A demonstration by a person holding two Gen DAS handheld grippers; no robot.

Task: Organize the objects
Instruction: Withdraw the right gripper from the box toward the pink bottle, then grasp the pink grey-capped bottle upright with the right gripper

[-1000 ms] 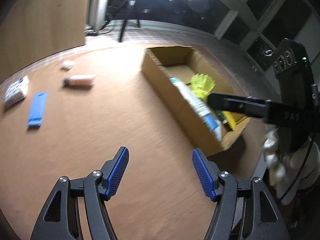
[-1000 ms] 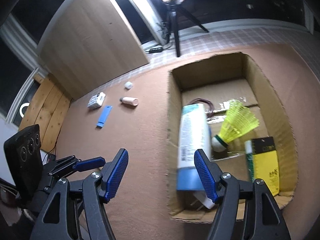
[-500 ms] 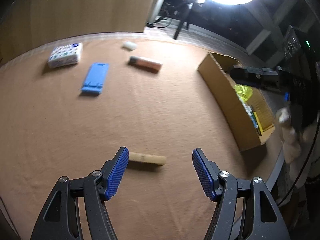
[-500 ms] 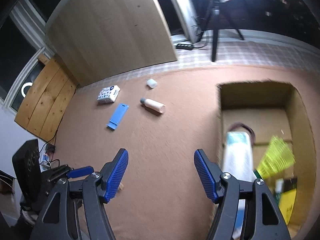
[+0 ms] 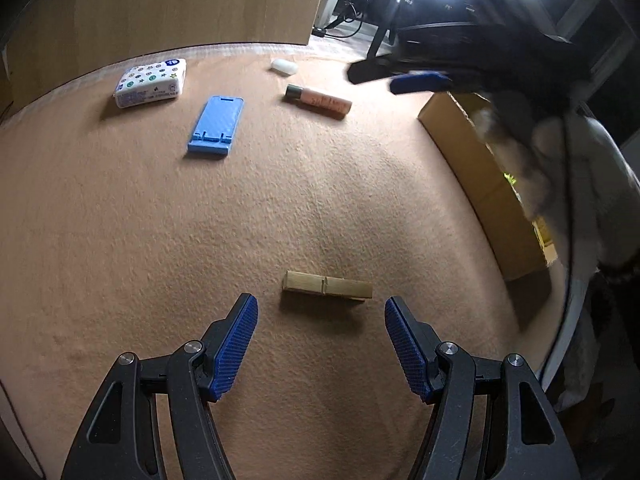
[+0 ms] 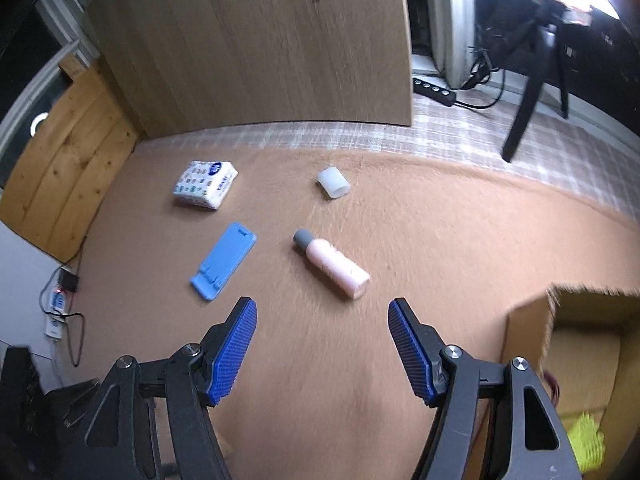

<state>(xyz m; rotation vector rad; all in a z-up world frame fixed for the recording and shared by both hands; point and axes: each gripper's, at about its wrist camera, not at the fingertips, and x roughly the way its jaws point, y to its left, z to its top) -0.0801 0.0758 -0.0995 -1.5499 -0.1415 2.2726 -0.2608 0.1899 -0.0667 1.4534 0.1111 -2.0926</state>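
Left gripper (image 5: 321,330) hangs over the tan bench (image 5: 160,240), jaws wide apart and empty, a wooden clothespin (image 5: 327,286) lying flat just beyond the tips at 12 o'clock. Right gripper (image 6: 322,334) is spread too, gripping nothing; a pink bottle (image 6: 333,265) lies at its 12 o'clock, a blue phone stand (image 6: 222,266) at 10, a tissue pack (image 6: 205,184) past it, a white cap (image 6: 333,182) far at 12. The cardboard box (image 6: 532,332) sits at 3 o'clock.

Left gripper (image 5: 321,344) fingers apart, right gripper (image 6: 322,346) likewise, both empty
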